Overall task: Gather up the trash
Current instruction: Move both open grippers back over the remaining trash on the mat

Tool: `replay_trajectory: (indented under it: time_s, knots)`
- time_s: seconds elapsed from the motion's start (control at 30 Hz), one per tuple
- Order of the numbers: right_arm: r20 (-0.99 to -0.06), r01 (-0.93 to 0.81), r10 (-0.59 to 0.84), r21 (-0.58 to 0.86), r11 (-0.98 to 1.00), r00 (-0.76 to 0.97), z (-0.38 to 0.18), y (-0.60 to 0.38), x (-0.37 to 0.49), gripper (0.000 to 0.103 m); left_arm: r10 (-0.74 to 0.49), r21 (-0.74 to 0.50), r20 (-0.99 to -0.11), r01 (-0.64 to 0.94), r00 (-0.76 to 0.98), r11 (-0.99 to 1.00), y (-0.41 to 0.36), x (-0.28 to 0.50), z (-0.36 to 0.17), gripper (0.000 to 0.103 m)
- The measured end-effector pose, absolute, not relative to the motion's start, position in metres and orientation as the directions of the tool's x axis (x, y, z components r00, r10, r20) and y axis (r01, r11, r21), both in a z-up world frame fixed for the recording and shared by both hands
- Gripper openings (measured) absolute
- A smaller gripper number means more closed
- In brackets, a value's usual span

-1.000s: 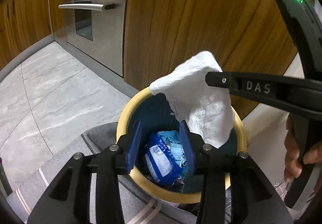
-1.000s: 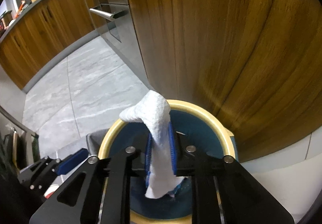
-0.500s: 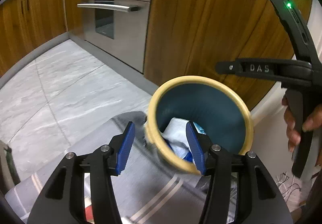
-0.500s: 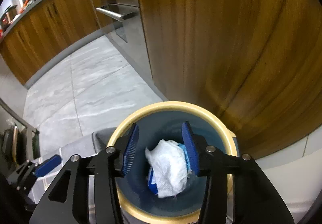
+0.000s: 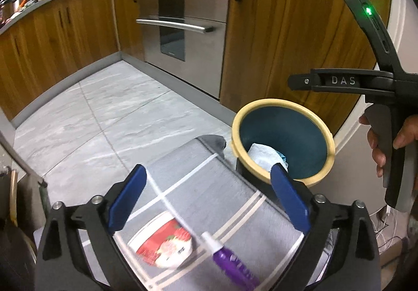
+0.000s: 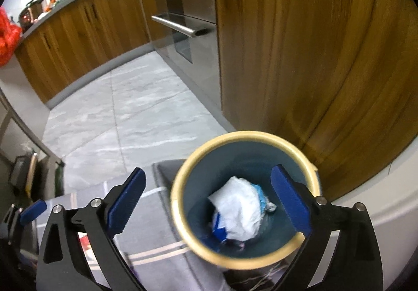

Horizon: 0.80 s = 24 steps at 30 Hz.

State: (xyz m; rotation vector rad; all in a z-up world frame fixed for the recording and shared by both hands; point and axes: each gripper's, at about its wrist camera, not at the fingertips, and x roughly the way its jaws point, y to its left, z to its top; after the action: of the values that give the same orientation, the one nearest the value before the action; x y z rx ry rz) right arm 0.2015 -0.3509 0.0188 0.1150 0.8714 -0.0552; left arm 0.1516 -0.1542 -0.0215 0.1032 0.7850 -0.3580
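Observation:
A round bin with a yellow rim (image 6: 177,197) and dark teal inside stands by the wooden cabinet. In it lies a crumpled white paper towel (image 6: 237,210) on top of blue wrappers (image 6: 219,233). My right gripper (image 6: 209,202) hangs above the bin mouth, jaws opening wide, nothing between its pads. My left gripper (image 5: 209,197) is over a grey striped cloth (image 5: 209,181) left of the bin (image 5: 236,131), jaws also opening and empty. Under it lie a red-and-white round lid (image 5: 164,241) and a purple bottle (image 5: 232,264). The towel (image 5: 263,157) shows inside the bin.
Wooden cabinet doors (image 5: 300,29) rise right behind the bin, with a steel oven (image 5: 183,16) to their left. Grey tiled floor (image 5: 104,118) spreads to the left. A hand (image 5: 378,139) holds the right gripper's handle at the right edge. Cables (image 5: 386,215) lie at lower right.
The right gripper let go of the white paper towel, which dropped into the bin. Both grippers' jaws spread wide. The left gripper drew back leftward from the bin over the grey cloth.

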Motion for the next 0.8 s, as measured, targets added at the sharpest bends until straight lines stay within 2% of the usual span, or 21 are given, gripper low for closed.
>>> replay_trajectory:
  time_s: [0.53, 0.8]
  knots:
    - [-0.756, 0.012, 0.097, 0.137, 0.991, 0.648, 0.035, -0.293, 0.144, 0.098, -0.147, -0.026, -0.737, 0.19, 0.66, 0.981, -0.045, 0.073, 0.001, 0.097]
    - [-0.764, -0.058, 0.13, 0.12, 0.991, 0.631, 0.033, -0.249, 0.121, 0.098, -0.086, -0.04, -0.772, 0.086, 0.63, 0.995, 0.002, 0.03, -0.012, 0.097]
